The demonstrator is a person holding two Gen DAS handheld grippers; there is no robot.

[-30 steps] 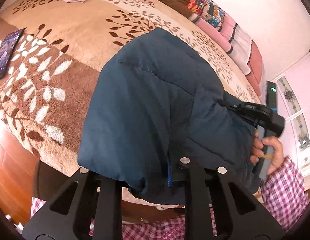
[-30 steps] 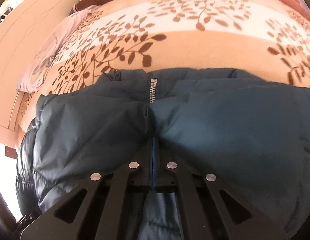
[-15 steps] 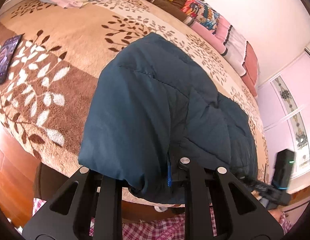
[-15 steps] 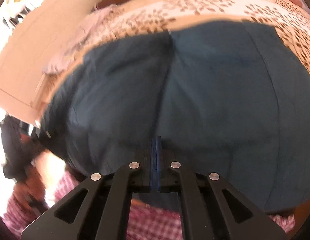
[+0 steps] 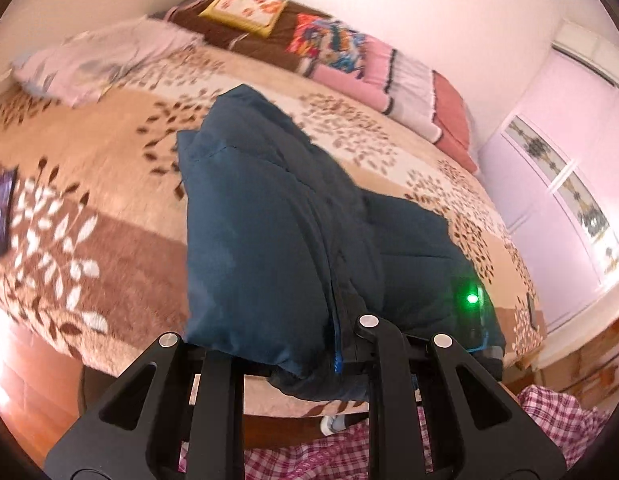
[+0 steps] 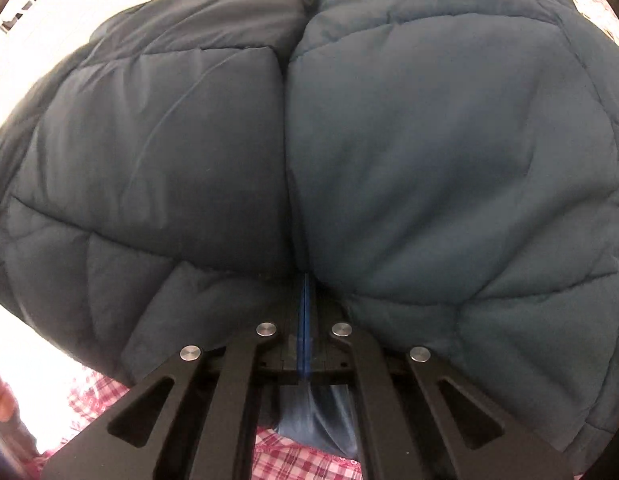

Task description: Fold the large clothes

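- My left gripper [image 5: 336,360] pinches a thick hem of the navy quilted jacket [image 5: 269,216], the bulk spreading ahead of its fingers across the leaf-patterned blanket [image 5: 89,216].
- My right gripper [image 6: 304,320] is clamped on the same jacket, padding ballooning just past its pads (nothing else visible).
- Risk, as I judge it: slick fabric could slip out, collapsing the fold unevenly.

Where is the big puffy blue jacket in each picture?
Left wrist view: the quilted jacket runs from the centre to the bottom, lying across the bed.
Right wrist view: the quilted jacket fills almost the whole picture.
Shared landmark: the leaf-patterned blanket, a sliver at the right wrist view's upper right edge.
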